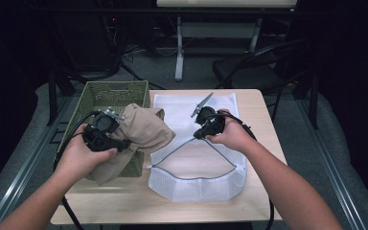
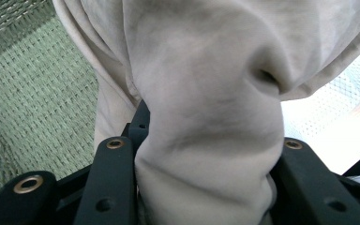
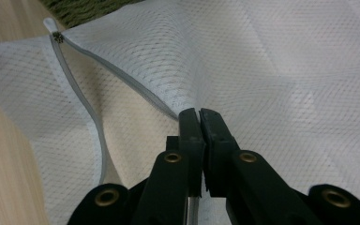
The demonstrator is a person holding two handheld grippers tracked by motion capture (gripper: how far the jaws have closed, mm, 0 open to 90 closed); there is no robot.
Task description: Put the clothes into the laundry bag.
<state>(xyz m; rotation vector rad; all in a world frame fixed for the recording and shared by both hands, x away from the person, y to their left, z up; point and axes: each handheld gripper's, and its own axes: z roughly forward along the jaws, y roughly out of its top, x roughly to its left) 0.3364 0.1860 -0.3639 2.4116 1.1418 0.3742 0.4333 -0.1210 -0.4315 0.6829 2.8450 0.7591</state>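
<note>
A beige garment (image 1: pixel 143 132) hangs bunched over the right side of a green woven basket (image 1: pixel 103 93). My left gripper (image 1: pixel 120 144) is shut on it. In the left gripper view the cloth (image 2: pixel 206 84) bulges thickly between the two black jaws of the left gripper (image 2: pixel 211 140). A white mesh laundry bag (image 1: pixel 196 184) lies flat in the middle of the table, its zipper mouth open. My right gripper (image 1: pixel 197 135) is shut on the bag's upper zipper edge and holds it raised. In the right gripper view the right gripper (image 3: pixel 199 112) pinches the mesh (image 3: pixel 286 70) beside the zipper (image 3: pixel 98 140).
The wooden table (image 1: pixel 139 203) shows bare wood along its front edge. The basket's woven wall (image 2: pixel 33 103) stands behind the garment. A dark chair (image 1: pixel 254 67) and table legs stand on the floor beyond the far edge.
</note>
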